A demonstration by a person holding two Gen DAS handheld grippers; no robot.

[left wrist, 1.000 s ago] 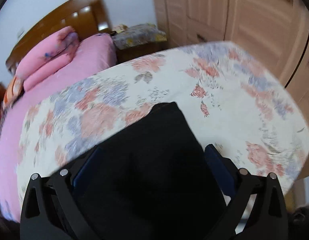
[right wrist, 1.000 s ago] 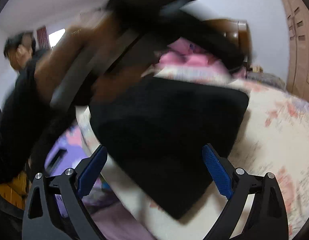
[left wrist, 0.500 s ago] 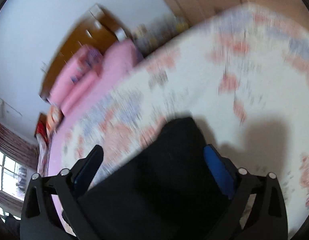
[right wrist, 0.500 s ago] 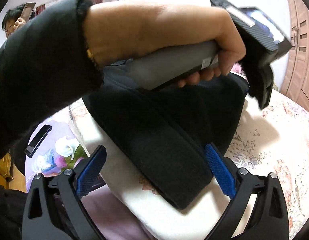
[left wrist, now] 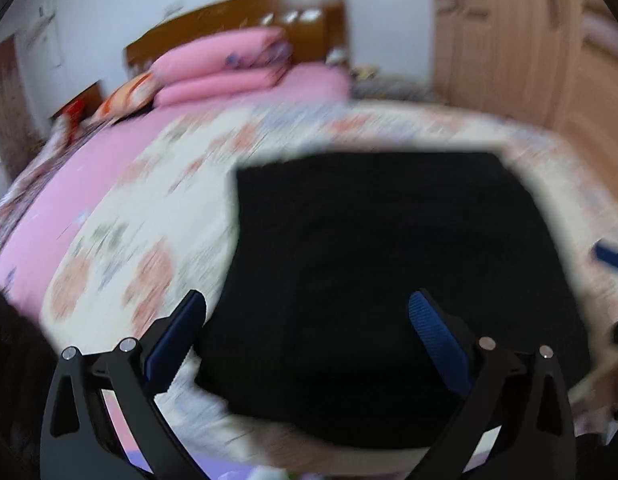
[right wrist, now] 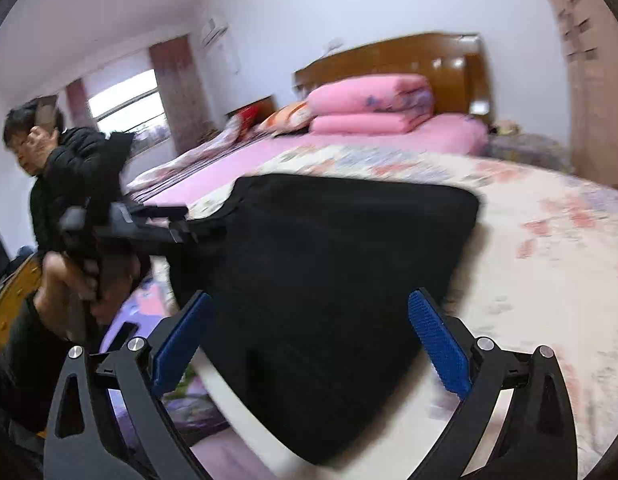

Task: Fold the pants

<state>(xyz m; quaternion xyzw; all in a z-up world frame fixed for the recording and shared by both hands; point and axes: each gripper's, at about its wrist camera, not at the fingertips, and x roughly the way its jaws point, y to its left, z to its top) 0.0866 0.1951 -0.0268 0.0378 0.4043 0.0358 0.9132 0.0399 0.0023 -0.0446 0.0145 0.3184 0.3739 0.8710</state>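
Black pants [left wrist: 389,280] lie in a folded block on the flowered blanket [left wrist: 157,240], near the bed's foot edge and close to its corner. The left gripper [left wrist: 307,340] and the right gripper [right wrist: 309,336] are both wide apart and hold nothing. A bump from either one might slide the pants off the edge or undo the fold.

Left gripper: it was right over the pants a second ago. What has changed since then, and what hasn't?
The left gripper has pulled back off the black pants toward the bed's near edge; in the right wrist view the person's left hand now holds it low at the left side. The right gripper has also backed away slightly. Both remain open, holding nothing. The pants stay folded flat on the floral bedspread.
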